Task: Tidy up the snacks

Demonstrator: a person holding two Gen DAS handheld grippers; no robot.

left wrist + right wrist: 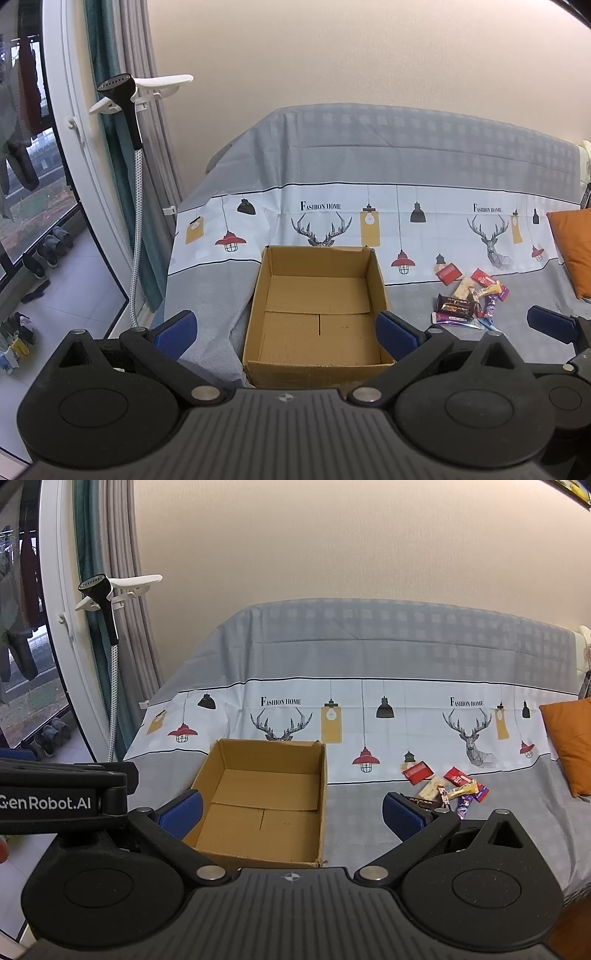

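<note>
Left tongs [284, 332]: you hold them spread wide and empty, hovering above the near edge of the bed; the cardboard box [317, 314] sits between the two blue pads in the left wrist view.
Right tongs [291, 812]: also spread wide with nothing held; in the right wrist view the box lies ahead and a little to the left, and the right pad [404, 818] stands just before the snacks.
Snack pile [445, 786]: a small loose heap of wrapped packets on the grey bedsheet [369, 812], to the right of the box and apart from it, not touching its wall.
Box: open at the top, upright, and I see nothing inside it, so by my judgement no snack is moved yet.
Key relation: the snacks lie forward and to the right of both tongs; your right hand is the nearer one, the left has the box in its way.
Long axis: the dark bar [455, 306] at the front of the heap lies about crosswise to your view, so the pads would close on its short sides only after a turn of the wrist.
Hidden: in the right wrist view the right pad covers the near part of the heap; packets overlap, and I cannot count them or read them.
Other things: an orange cushion [570, 746] stands at the far right, cut by the frame edge.
</note>
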